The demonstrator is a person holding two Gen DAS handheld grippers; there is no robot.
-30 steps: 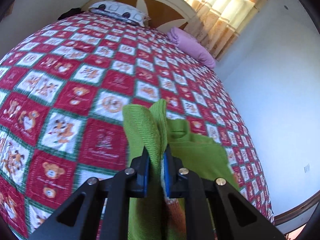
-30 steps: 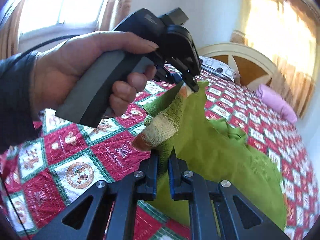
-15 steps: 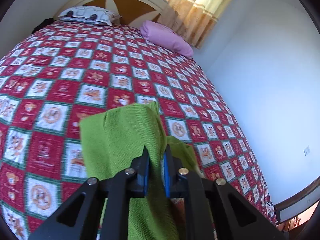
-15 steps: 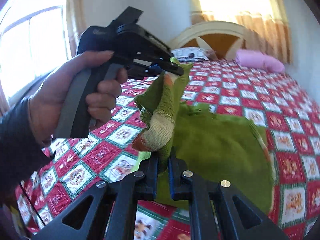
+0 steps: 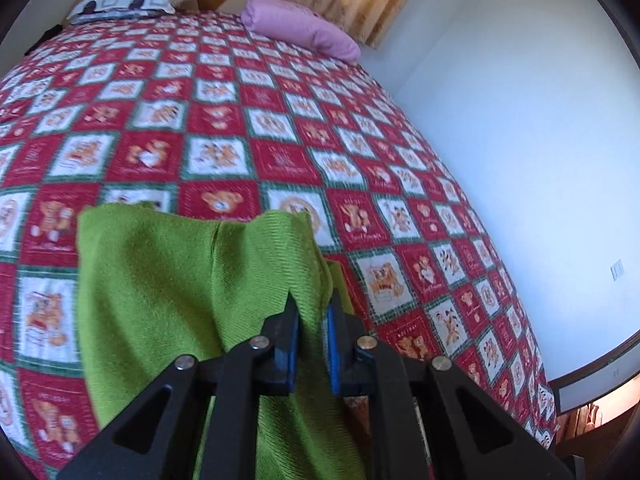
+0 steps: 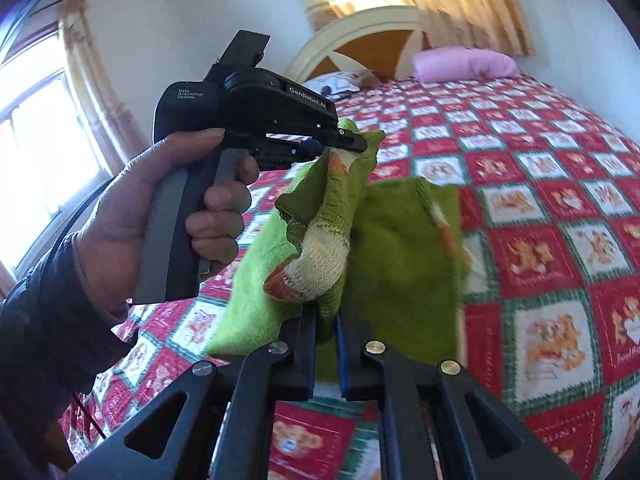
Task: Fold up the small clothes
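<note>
Green garment pinched between both grippers' fingers.

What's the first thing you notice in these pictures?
A bright green knitted garment hangs in the air, pinched by the left gripper and the right gripper. Under it spreads a red quilt covered in teddy bear squares. A pink pillow lies by the headboard.

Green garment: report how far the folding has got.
Done: the green garment is picked up; each gripper is shut on an edge of it, left gripper, right gripper. In hand: it hangs bunched between them above the bed, part of it draped lower down. Left: no finished fold shows; it has yet to be folded and laid flat on the quilt.
</note>
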